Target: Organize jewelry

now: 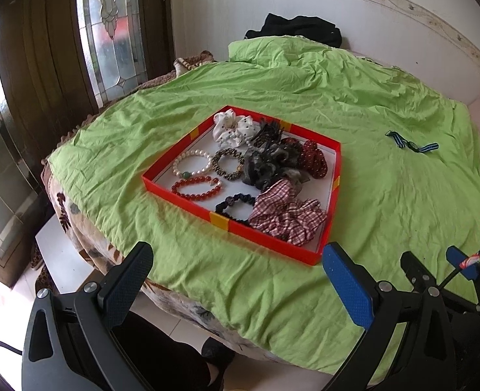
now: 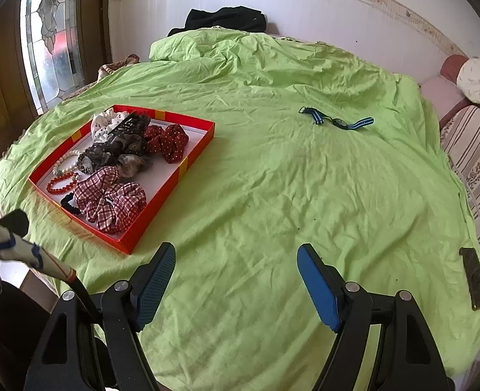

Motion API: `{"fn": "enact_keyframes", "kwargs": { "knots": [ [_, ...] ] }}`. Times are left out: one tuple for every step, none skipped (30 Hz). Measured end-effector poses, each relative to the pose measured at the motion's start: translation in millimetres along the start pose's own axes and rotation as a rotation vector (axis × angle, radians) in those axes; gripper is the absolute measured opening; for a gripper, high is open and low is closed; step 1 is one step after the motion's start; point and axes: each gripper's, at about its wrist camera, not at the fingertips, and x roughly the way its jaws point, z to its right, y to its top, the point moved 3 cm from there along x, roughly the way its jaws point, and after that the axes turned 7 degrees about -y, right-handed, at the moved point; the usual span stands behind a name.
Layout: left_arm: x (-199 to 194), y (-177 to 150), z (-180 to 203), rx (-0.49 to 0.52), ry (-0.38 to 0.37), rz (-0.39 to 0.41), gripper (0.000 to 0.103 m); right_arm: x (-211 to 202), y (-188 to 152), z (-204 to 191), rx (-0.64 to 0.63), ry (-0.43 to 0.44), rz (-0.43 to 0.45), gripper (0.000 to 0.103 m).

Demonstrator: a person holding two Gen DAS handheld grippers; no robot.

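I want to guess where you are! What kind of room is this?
Probably a bedroom at home. There's a bed under a rumpled green sheet, a door with patterned glass, and a red tray of bracelets and scrunchies.

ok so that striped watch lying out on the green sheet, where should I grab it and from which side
Probably take the watch at its dark case in the middle, the stiffest part, since the striped straps lie flat and limp to either side. Come from above with the right gripper, which is open and nearer, jaws across the strap line, so the pads close on the case's sides. The soft sheet may give a little.
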Motion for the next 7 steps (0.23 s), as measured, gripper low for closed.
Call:
{"fn": "enact_keyframes", "kwargs": {
  "knots": [
    [-2.2,1.4,6.8,0.013,0.001,0.006,0.103,0.5,-0.8,2.9,0.004,0.003,0.0,0.081],
    [-3.6,2.8,12.6,0.024,0.001,0.012,0.103,0.5,-1.3,6.2,0.01,0.006,0.0,0.081],
    [-3.2,4.6,16.0,0.034,0.0,0.015,0.103,1.0,-1.4,11.3,0.019,0.01,0.0,0.081],
    [-4.8,6.5,24.2,0.05,0.002,0.021,0.103,1.6,-1.5,18.2,0.034,0.015,-0.001,0.081],
    [-6.0,8.4,33.2,0.065,0.002,0.025,0.103,2.3,-1.9,25.6,0.049,0.017,-0.002,0.081],
    [-5.8,10.3,38.2,0.074,-0.001,0.027,0.103,2.8,-2.5,32.0,0.062,0.016,-0.003,0.081],
    [-6.0,12.2,48.4,0.089,-0.012,0.029,0.103,4.7,-3.6,43.0,0.081,0.012,-0.005,0.082]
  ]
}}
